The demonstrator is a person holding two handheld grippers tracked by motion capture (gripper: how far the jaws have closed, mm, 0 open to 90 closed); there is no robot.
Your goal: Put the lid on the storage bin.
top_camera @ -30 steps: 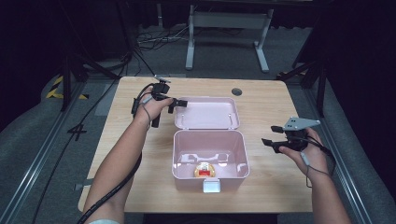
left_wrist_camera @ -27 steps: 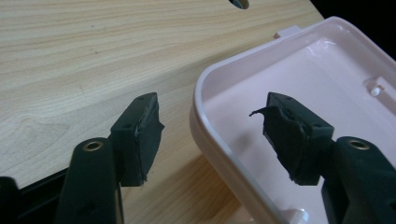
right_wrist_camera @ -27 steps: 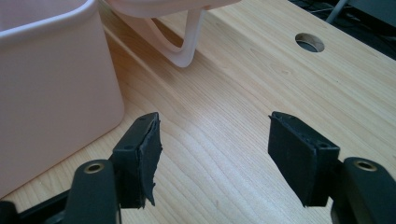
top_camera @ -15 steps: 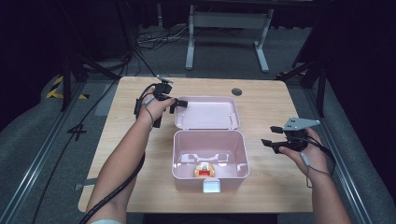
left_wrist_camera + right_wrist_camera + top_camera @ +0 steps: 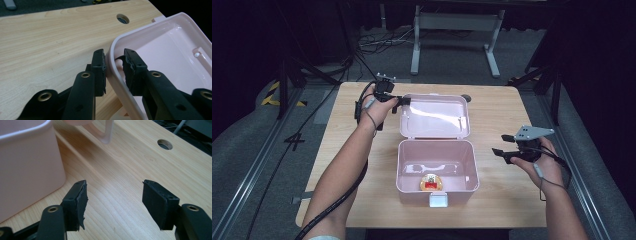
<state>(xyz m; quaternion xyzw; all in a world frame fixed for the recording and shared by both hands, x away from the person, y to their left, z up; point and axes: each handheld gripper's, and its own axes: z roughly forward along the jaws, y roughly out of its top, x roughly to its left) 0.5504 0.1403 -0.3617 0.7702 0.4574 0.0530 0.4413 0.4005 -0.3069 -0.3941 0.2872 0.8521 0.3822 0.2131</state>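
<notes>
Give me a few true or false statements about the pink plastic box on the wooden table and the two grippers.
1. The left gripper is clamped on the rim of the pink plastic lid. True; its jaws have just been closing, with the rim between them.
2. The right gripper holds the pink plastic box. False; its jaws stand open over the light wooden table, beside the box.
3. The box is empty. False; a small round yellow and red object lies inside.
4. The lid is shut. False; it lies open behind the box.
5. A white latch sits on the box's front. True.
</notes>
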